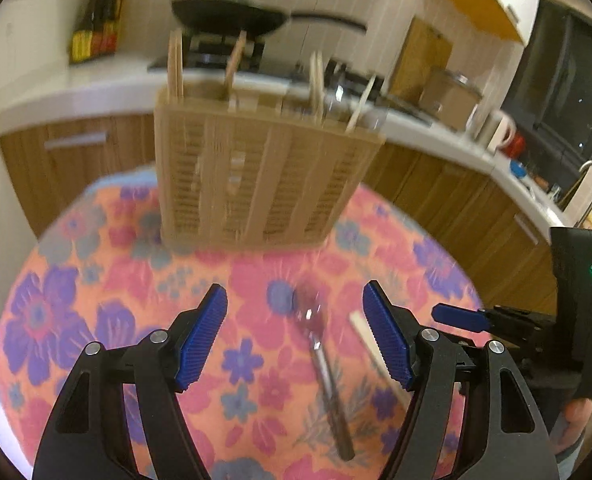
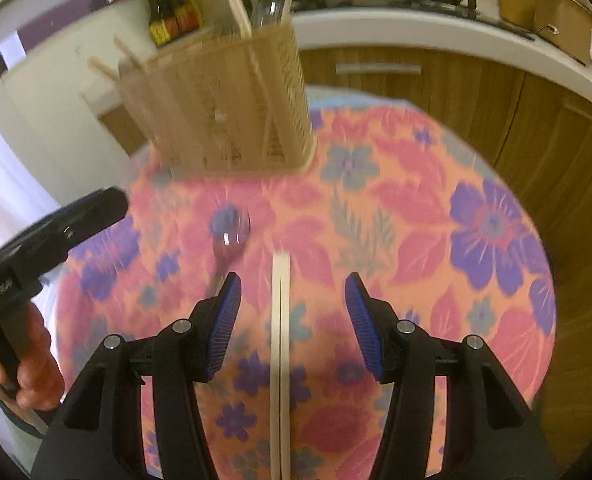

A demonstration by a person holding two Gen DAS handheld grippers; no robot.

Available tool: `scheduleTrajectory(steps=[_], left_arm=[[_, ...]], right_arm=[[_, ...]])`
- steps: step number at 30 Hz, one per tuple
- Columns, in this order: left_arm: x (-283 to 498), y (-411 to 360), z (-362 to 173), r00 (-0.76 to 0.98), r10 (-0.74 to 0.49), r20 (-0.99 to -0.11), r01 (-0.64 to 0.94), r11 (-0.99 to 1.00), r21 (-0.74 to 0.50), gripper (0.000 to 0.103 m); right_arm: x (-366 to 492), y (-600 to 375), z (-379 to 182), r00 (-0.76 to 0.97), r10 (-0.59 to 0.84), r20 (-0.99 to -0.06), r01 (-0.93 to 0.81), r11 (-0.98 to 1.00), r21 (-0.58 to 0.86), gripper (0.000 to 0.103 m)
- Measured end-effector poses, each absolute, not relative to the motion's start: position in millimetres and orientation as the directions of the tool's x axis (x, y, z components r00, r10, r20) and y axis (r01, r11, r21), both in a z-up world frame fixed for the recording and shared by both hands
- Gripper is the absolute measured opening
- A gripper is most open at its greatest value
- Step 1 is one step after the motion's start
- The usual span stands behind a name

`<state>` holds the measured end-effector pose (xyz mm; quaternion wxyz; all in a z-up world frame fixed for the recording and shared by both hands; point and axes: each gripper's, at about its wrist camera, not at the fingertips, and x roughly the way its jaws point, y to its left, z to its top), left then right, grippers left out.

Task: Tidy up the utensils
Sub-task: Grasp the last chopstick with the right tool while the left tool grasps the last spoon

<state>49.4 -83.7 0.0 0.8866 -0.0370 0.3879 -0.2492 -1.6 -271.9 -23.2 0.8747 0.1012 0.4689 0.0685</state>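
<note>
A beige slatted utensil holder [image 1: 264, 176] stands at the far side of the round floral table [image 1: 96, 280], with wooden chopsticks and glass items in it. It also shows in the right wrist view [image 2: 224, 108]. A metal spoon [image 1: 324, 356] lies on the cloth between the fingers of my open left gripper [image 1: 295, 334]. A pair of pale chopsticks [image 2: 280, 360] lies lengthwise between the fingers of my open right gripper [image 2: 293, 326]. The spoon [image 2: 228, 240] lies just left of the right gripper's left finger. The chopsticks [image 1: 370, 350] show beside my left gripper's right finger.
The right gripper's body [image 1: 568, 320] shows at the right of the left wrist view. The left gripper and the hand holding it [image 2: 24, 280] show at the left of the right wrist view. A kitchen counter [image 1: 96, 80] with a wok [image 1: 232, 16], bottles and a sink runs behind the table.
</note>
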Motion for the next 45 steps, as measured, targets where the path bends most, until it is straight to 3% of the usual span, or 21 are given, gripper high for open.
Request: scheduleTrajectory(steps=[2,5,8,11,15,16,20,21,24,34,37,38,39,41,44,45], left_arm=[[54.4,-87.1,-16.7,0.537,-0.451,-0.713,0.397,0.881,-0.257,0.067],[64.1,-93.4,-42.2,0.466,-0.445,-0.765,0.375,0.882,-0.284,0.063],[70.3,-105.9,-60.1,0.418,-0.427,-0.801,0.374,0.885,-0.277,0.059],[64.9,-124.0,-61.4,0.445,-0.372,-0.815,0.399,0.897,-0.191,0.059],[62.6,-147.8,-62.6,0.464,-0.31,-0.829,0.423,0.901,-0.1,0.052],[62.3,-152.8,-62.9,0.474,-0.291,-0.831,0.425,0.902,-0.073,0.051],[57.8,-171.2,-65.8,0.531,-0.19,-0.826,0.427,0.902,0.067,0.036],[56.7,-173.6,-65.8,0.535,-0.189,-0.823,0.435,0.897,0.077,0.025],[53.5,-174.0,-65.1,0.543,-0.185,-0.819,0.445,0.89,0.095,0.01],[43.9,-108.2,-51.5,0.481,-0.324,-0.814,0.425,0.899,-0.106,0.009],[41.5,-96.8,-45.4,0.486,-0.331,-0.809,0.42,0.9,-0.116,0.009],[40.4,-93.8,-43.4,0.492,-0.331,-0.805,0.419,0.901,-0.113,0.009],[39.9,-93.5,-42.4,0.498,-0.331,-0.802,0.42,0.901,-0.111,0.009],[37.0,-89.1,-38.0,0.507,-0.337,-0.794,0.42,0.9,-0.113,0.009],[34.0,-84.5,-30.9,0.522,-0.34,-0.782,0.424,0.899,-0.108,0.01],[33.6,-83.4,-29.2,0.525,-0.342,-0.779,0.424,0.899,-0.109,0.01]], right_arm=[[-5.5,-268.0,-31.4,0.537,0.229,-0.812,-0.032,0.967,0.252,0.047],[-14.8,-259.3,-47.0,0.515,0.243,-0.822,-0.039,0.964,0.261,0.034],[-25.4,-251.0,-61.3,0.509,0.204,-0.836,-0.034,0.975,0.218,0.033],[-34.0,-244.7,-62.4,0.527,0.156,-0.836,-0.055,0.987,0.15,0.03],[-43.3,-237.3,-62.6,0.532,0.083,-0.843,-0.078,0.996,0.048,0.011],[-44.1,-238.8,-61.6,0.531,0.082,-0.843,-0.075,0.996,0.05,0.01],[-47.3,-250.0,-58.2,0.525,0.098,-0.845,-0.043,0.995,0.089,0.01],[-45.7,-253.1,-57.1,0.524,0.103,-0.845,-0.037,0.994,0.099,0.01],[-43.9,-260.8,-54.2,0.526,0.1,-0.845,-0.008,0.994,0.113,0.01],[-28.6,-272.1,-56.7,0.459,0.127,-0.879,-0.009,0.99,0.139,0.012],[-13.3,-269.0,-52.0,0.438,0.138,-0.888,-0.037,0.99,0.136,0.026],[-8.4,-268.1,-50.1,0.434,0.143,-0.89,-0.044,0.99,0.137,0.041],[-1.4,-267.1,-47.8,0.43,0.146,-0.891,-0.05,0.989,0.139,0.05],[11.5,-263.5,-43.8,0.441,0.12,-0.89,-0.056,0.993,0.106,0.05],[25.7,-263.2,-44.4,0.416,0.1,-0.904,-0.051,0.995,0.087,0.033],[31.9,-263.2,-47.0,0.393,0.109,-0.913,-0.052,0.994,0.096,0.033]])
